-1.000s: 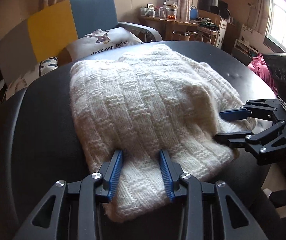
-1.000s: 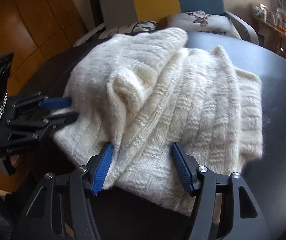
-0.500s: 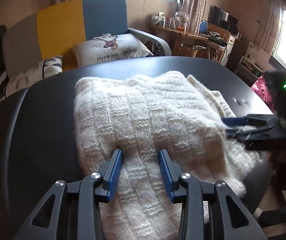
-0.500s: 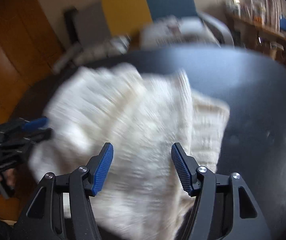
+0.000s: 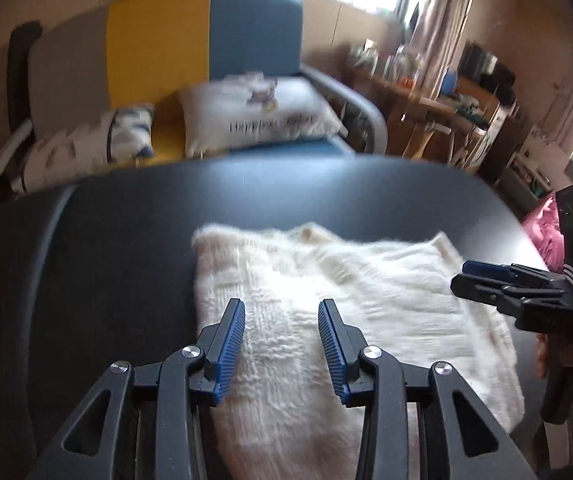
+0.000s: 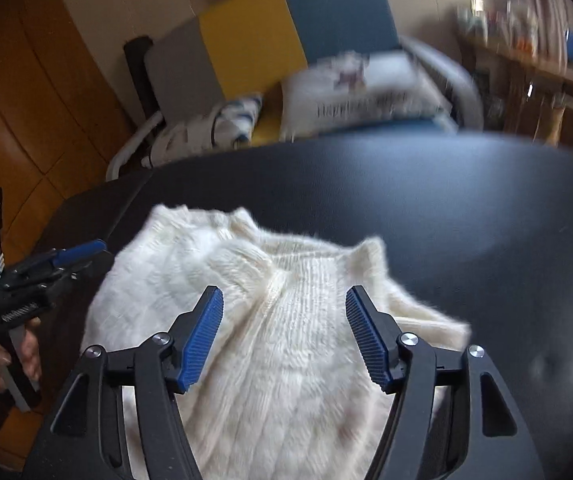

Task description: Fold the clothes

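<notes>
Both tongs (image 5: 281, 322) (image 6: 284, 314) gape over the white sweater (image 5: 366, 292).

The left hand-held gripper (image 5: 281, 312) is held tilted downward, its jaws parted. The right hand-held gripper (image 6: 284, 308) is likewise tilted downward, its jaws opening, nothing pressed between them.

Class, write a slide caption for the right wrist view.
Open right gripper, jaws opening, above a folded cream sweater on a dark table.

Blurred cushion lettering (image 5: 270, 124) (unreadable); sweater's (image 5: 286, 420) near edge cut off
</notes>
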Motion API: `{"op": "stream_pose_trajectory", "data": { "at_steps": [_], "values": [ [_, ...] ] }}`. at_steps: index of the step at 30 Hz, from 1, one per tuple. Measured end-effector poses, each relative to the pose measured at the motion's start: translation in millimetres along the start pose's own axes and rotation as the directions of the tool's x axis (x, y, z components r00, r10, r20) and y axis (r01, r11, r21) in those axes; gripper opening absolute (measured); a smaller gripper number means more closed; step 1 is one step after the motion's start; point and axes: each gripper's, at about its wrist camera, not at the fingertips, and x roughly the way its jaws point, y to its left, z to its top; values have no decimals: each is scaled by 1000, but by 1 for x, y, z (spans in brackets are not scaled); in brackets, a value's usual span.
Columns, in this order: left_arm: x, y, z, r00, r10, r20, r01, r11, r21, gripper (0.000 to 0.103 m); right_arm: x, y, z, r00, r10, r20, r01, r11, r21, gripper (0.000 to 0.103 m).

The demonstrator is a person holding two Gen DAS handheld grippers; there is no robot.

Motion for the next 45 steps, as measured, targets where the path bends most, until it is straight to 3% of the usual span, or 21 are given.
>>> {"op": "stream_pose_trajectory", "data": {
  "at_steps": [2, 7, 15, 19, 24, 28, 31, 35, 40, 45],
  "values": [
    [12, -3, -3, 999, 38, -19, -37, 999, 27, 39, 26, -7, -10, 999, -7, -52, 8, 1000, 20, 67],
    [12, -17, -12, 994, 108, 21, -109, 992, 70, 40, 27, -16, -26, 999, 38, 6, -38, 998, 48, 68],
    [11, -19, -13, 989, 144, 34, -146, 987, 71, 40, 26, -10, -26, 1000, 0, 20, 0, 1000, 22, 68],
    [9, -18, -11, 990, 140, 24, -141, 987, 71, 40, 17, -7, -23, 999, -29, 15, 29, 999, 23, 68],
    [3, -14, -17, 992, 126, 30, -128, 990, 57, 41, -14, 11, -26, 997, -36, 71, 38, 999, -29, 68],
    [3, -14, -21, 991, 126, 50, -129, 989, 68, 41, -2, 13, -49, 994, -105, -17, 104, 993, -58, 68],
    [-12, -10, -21, 993, 102, 62, -104, 994, 28, 41, 1, 3, -59, 996, -84, -12, 84, 996, -24, 68],
    [-39, -2, -39, 995, 53, 89, -52, 999, -12, 41, -22, 6, -59, 997, -70, 27, 71, 997, -16, 68],
    [-57, 1, -73, 994, 50, 93, -48, 999, -25, 41, -48, 22, -79, 997, -52, 55, 56, 996, -73, 68],
    [-45, -3, -92, 997, 51, 52, -49, 998, -31, 42, -24, 25, -113, 995, -94, -31, 92, 994, -63, 68]
  ]
}}
